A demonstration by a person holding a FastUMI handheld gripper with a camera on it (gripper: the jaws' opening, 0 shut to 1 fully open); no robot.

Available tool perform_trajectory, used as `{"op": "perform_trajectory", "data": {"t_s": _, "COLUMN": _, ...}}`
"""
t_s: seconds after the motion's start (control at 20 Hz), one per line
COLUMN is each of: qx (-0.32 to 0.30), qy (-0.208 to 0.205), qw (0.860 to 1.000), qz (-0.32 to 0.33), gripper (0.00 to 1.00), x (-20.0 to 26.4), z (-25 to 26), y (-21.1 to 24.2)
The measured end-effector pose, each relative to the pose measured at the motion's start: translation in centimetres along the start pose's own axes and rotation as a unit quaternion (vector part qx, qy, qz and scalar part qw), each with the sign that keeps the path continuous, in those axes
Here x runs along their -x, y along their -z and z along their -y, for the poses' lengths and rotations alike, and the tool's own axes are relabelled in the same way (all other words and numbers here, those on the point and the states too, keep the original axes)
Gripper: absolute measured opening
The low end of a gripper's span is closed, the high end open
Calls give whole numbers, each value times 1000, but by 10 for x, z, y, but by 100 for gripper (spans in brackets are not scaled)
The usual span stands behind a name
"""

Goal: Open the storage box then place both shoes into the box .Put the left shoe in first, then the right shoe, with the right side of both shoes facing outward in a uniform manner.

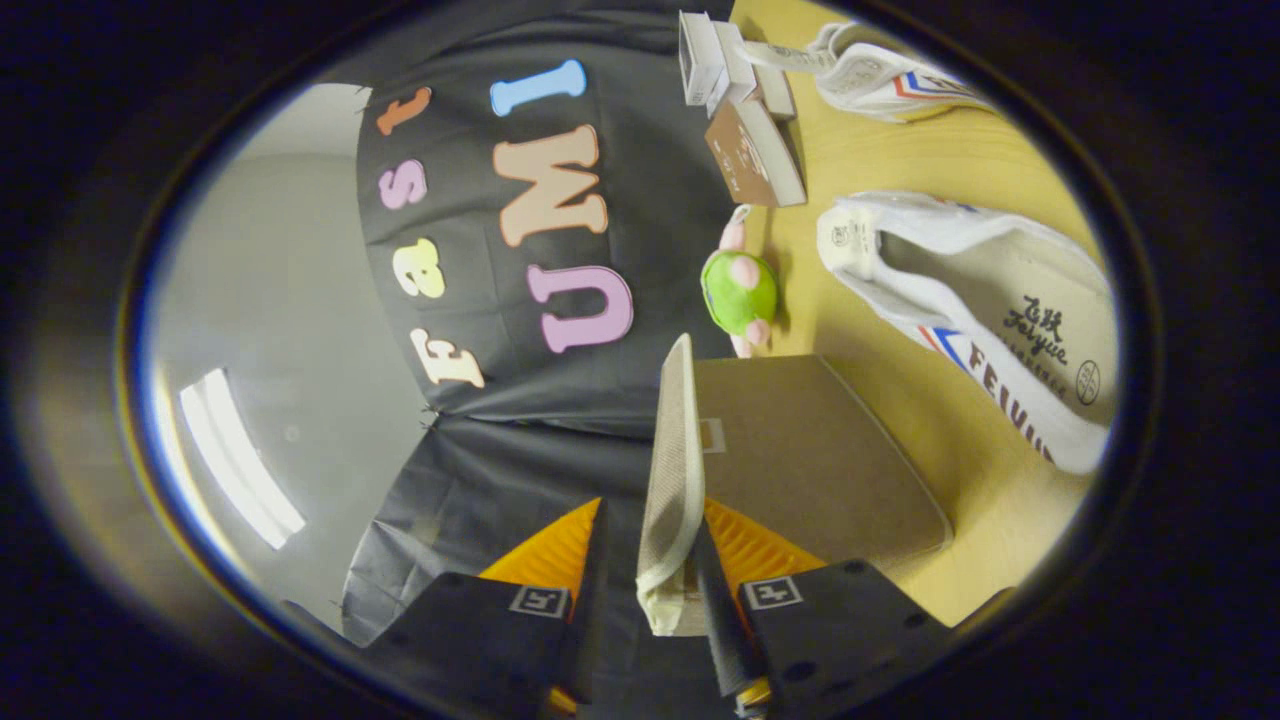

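The view is rolled on its side, so the wooden table [900, 160] runs down one side. A brown storage box [810, 450] lies just ahead of my fingers. Its woven lid flap [672, 470] stands raised on edge from the box. The flap's free end sits between the fingers of my gripper [655, 585]. It rests against one finger [722, 600], and a narrow gap shows to the other. A white canvas shoe [960, 300] with red and blue stripes lies on its side beyond the box, opening toward me. The second white shoe [885, 75] lies farther off.
A green and pink plush toy [740, 290] sits between the box and the booth wall. Farther along the wall stand a brown carton [755, 155] and a white carton [710, 60]. Bare wood shows between the box and the near shoe.
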State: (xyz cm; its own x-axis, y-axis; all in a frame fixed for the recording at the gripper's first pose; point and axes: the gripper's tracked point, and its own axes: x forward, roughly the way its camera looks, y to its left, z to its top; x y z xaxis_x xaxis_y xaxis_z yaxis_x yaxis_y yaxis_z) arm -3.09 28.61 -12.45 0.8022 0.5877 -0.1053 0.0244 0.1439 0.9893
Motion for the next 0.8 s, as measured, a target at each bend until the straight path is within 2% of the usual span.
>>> {"op": "perform_trajectory", "data": {"t_s": 0.05, "qx": 26, "qy": 7, "qw": 1000, "qz": 3, "gripper": 40, "x": -2, "z": 2, "y": -1}}
{"op": "perform_trajectory", "data": {"t_s": 0.2, "qx": 123, "qy": 11, "qw": 992, "qz": 13, "gripper": 15, "x": -3, "z": -15, "y": -3}}
{"op": "perform_trajectory", "data": {"t_s": 0.3, "qx": 210, "qy": 7, "qw": 977, "qz": 28, "gripper": 17, "x": -2, "z": -33, "y": -3}}
{"op": "perform_trajectory", "data": {"t_s": 0.5, "qx": 348, "qy": -21, "qw": 936, "qz": 40, "gripper": 19, "x": -4, "z": -89, "y": 20}}
{"op": "perform_trajectory", "data": {"t_s": 0.6, "qx": 390, "qy": -31, "qw": 920, "qz": 36, "gripper": 21, "x": -9, "z": -112, "y": 33}}
{"op": "perform_trajectory", "data": {"t_s": 0.75, "qx": 403, "qy": -45, "qw": 914, "qz": 23, "gripper": 22, "x": -20, "z": -138, "y": 55}}
{"op": "perform_trajectory", "data": {"t_s": 0.8, "qx": 417, "qy": -43, "qw": 908, "qz": 17, "gripper": 22, "x": -25, "z": -145, "y": 61}}
